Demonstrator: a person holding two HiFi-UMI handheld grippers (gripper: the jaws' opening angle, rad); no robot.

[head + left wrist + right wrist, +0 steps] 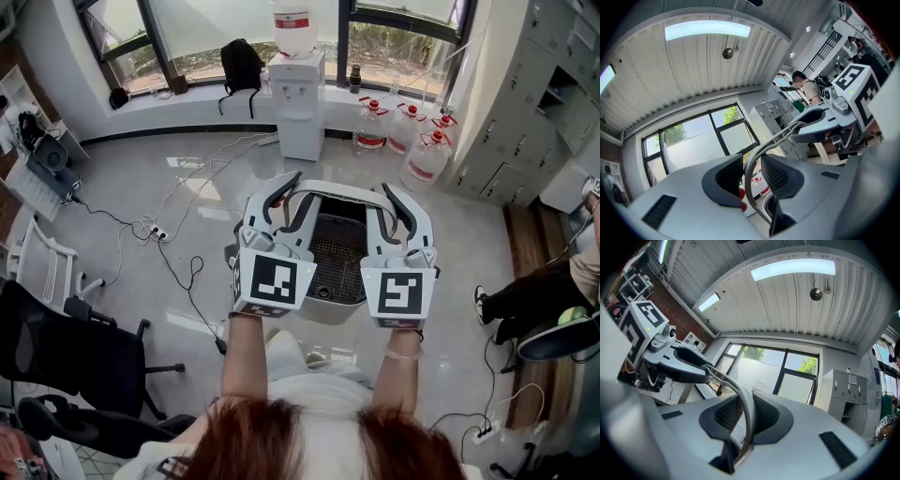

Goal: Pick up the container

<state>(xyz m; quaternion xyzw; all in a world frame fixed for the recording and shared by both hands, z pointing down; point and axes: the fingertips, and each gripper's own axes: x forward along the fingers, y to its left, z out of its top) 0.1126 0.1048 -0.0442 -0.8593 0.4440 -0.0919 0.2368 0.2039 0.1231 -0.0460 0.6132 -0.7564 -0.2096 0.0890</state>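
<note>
Above the pale grey floor (187, 187), I held the container (337, 246) up between my two tools, out in front of my chest. It was a white tub with a dark, perforated bottom, and it hung clear of the floor with nothing under it.

My left gripper (286, 192) was clenched on the tub's left rim. In the left gripper view the thin white rim (780, 137) ran as a curved band straight between the jaws of the left gripper (752, 174), and the ribbed dark pads (780, 176) stood close on either side of it. My right gripper (398, 199) clasped the opposite rim the same way. In the right gripper view the rim (727, 380) passed down through the narrow slot of the right gripper (745, 414), with the jaws tight against it. Both tools pointed away from me, roughly level, each with its marker cube (275, 281) facing up at my head.

Beyond the tub stood a white water dispenser (300, 103) against the window wall. A cluster of clear water jugs (412, 141) with red caps sat on the floor to its right, and a black backpack (242, 61) rested on the sill. Cables (178, 253) trailed over the floor to my left, near a black office chair (66, 356). Grey lockers (534, 94) lined the right wall.
</note>
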